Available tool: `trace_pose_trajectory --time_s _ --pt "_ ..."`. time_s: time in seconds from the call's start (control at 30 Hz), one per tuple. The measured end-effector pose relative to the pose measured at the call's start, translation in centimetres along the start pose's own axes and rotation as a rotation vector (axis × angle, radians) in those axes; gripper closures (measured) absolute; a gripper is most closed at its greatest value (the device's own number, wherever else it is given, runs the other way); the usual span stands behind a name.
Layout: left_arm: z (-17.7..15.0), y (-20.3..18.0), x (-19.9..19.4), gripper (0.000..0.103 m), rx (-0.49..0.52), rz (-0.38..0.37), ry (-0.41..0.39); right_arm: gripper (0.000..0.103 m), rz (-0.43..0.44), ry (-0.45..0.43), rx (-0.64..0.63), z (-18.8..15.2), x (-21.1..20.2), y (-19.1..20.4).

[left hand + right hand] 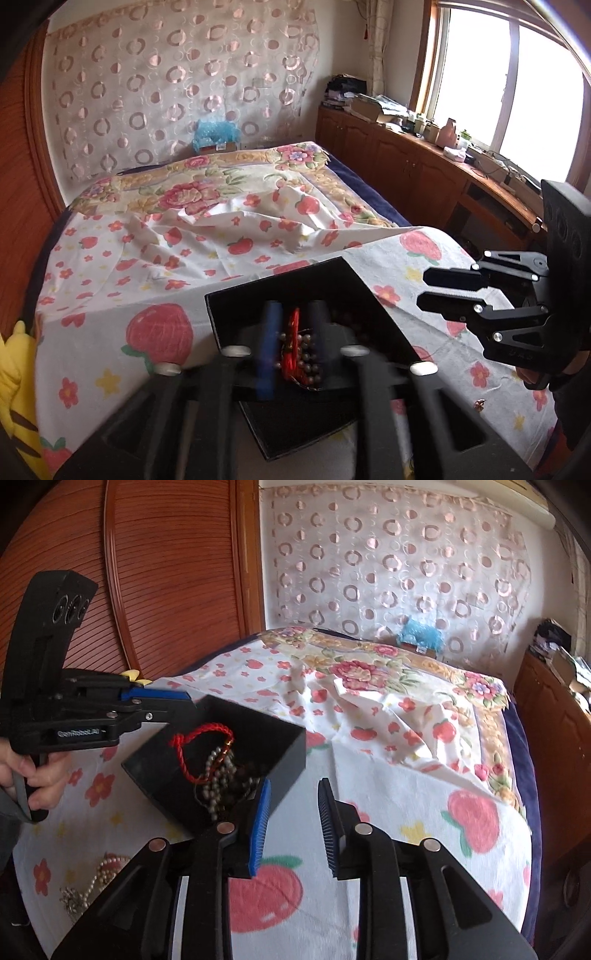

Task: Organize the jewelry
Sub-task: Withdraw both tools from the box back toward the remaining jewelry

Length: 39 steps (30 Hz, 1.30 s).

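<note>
Two left fingers (271,332) astride red bracelet (293,332)

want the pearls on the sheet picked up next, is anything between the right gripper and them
Nothing visible does. The pearls lie on the sheet to the left of the open right gripper, nearer the camera than the black box, which the left gripper holds by its wall. Only sheet shows between them.

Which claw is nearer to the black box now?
Left. The left claw reaches over the rim of the black box, while the right claw is open beside it, over the sheet.
</note>
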State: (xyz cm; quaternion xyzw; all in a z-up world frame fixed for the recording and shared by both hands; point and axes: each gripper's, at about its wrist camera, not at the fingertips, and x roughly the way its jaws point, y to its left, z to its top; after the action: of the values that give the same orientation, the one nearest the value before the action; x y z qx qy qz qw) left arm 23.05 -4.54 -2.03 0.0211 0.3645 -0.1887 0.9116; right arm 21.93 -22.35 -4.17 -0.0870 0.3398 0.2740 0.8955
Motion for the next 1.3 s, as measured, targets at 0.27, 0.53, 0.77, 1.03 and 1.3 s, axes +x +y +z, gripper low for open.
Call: trace_pose_trajectory --time_s 0.27,0.53,0.77,1.03,1.3 --pt "-1.8 -0.6 -2.3 0.066 -0.013 0.018 -0.008 0.074 -0.001 -0.011 0.054 -2.6 -2.5 0.2" --pt "-5.4 -0.6 -5.1 0.066 -0.041 0.017 -0.014 0.074 -0.009 0.009 0.056 -5.3 -4.1 1.8" --pt "-8.0 -0.8 -6.6 0.066 -0.044 0.026 0.002 0.074 -0.049 0.023 0.082 -7.8 -5.7 1.7" --pt "-10.5 -0.9 -6.7 0.066 -0.048 0.029 0.057 0.074 -0.074 0.040 0.132 -11.2 -7.6 1.8" --pt "-12.8 -0.9 -5.3 0.066 -0.106 -0.042 0.144 0.074 -0.035 0.039 0.155 -13.3 -8.7 3.5"
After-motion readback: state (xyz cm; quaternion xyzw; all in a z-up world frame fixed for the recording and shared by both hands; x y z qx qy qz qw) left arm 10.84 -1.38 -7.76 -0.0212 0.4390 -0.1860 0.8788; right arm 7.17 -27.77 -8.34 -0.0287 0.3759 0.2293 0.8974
